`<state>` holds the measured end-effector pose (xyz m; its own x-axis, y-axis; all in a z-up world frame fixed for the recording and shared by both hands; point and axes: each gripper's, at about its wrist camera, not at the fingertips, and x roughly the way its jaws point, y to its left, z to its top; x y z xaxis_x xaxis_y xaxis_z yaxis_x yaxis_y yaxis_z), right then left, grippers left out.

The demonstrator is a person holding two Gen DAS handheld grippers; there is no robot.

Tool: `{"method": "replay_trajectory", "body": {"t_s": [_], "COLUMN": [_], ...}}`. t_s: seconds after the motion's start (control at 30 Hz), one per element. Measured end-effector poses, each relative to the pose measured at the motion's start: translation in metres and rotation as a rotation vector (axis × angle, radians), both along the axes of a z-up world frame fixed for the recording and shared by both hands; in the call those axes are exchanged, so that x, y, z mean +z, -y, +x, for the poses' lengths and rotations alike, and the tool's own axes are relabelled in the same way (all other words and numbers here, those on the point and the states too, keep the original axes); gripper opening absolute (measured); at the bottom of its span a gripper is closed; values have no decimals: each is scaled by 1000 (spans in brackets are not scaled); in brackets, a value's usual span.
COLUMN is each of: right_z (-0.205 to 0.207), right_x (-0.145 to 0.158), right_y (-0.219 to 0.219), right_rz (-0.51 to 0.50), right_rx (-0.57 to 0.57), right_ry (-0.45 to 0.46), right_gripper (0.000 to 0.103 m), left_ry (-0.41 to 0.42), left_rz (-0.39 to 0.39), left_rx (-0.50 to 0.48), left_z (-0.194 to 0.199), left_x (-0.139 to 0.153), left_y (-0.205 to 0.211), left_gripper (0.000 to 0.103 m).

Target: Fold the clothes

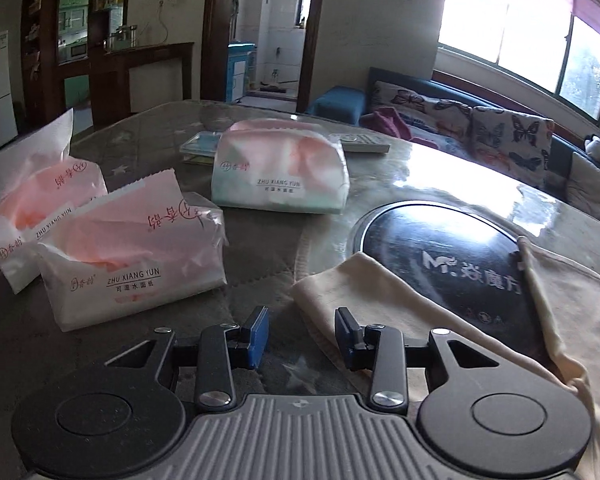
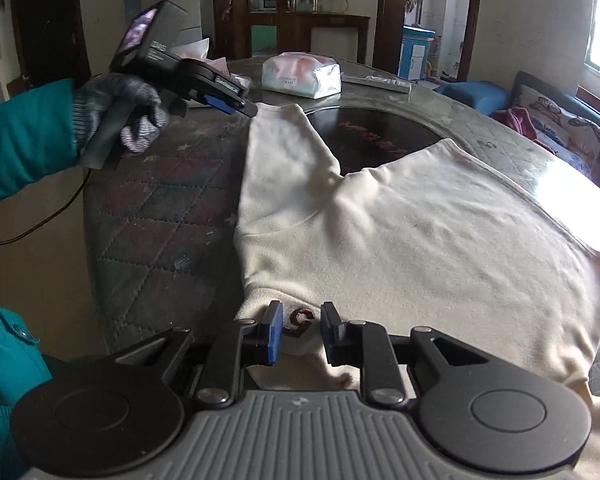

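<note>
The left tongs stand apart, nothing between them, over the bench just beside one sleeve of the cream sweatshirt. The right tongs sit narrowly parted at its collar; whether they pinch cloth I cannot tell. The sweatshirt lies flat on the bench. Three tissue packs stand beyond.

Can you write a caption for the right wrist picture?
Right gripper pinches the cream sweatshirt on the table, left gripper empty.
</note>
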<state>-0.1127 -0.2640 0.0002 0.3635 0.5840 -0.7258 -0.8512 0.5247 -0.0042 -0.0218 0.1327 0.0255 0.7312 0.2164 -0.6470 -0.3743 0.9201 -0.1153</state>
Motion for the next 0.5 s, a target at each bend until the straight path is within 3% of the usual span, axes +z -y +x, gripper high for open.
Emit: {"method": "replay_trajectory", "body": {"t_s": [0.23, 0.37, 0.5], "right_z": [3, 3, 4], "right_x": [-1, -1, 1], "right_y": [4, 4, 5], "right_rz": [11, 18, 24], "right_rx": [-17, -21, -26], "right_ry": [-19, -19, -16], "right_gripper": [20, 20, 20], "left_ry": [12, 17, 54], "left_rz": [14, 41, 5], "left_rx": [2, -10, -7], "left_z": [9, 12, 7], "left_x": [-2, -4, 5], "left_y": [4, 8, 10], "left_gripper": [35, 8, 5]}}
